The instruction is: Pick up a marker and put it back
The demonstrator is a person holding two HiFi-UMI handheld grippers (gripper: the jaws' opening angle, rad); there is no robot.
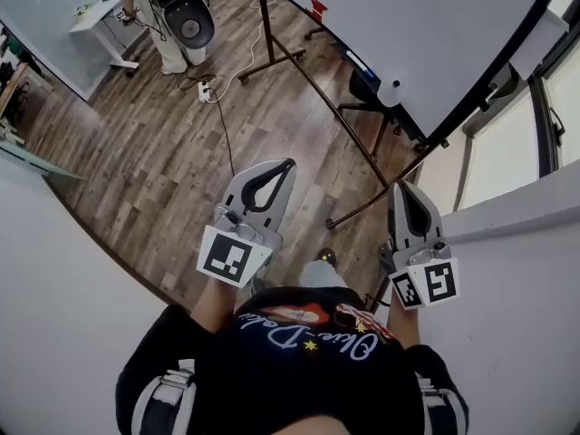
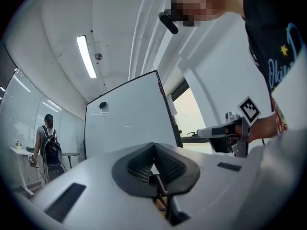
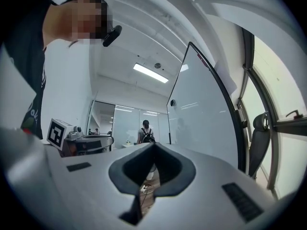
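white board point(image 1: 426, 34) well beyond shut l hand-held gripper point(image 1: 288, 163), r hand-held gripper point(image 1: 401, 186)

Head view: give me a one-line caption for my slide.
Person holds left gripper and right gripper, both shut and empty, over a wood floor near a whiteboard.
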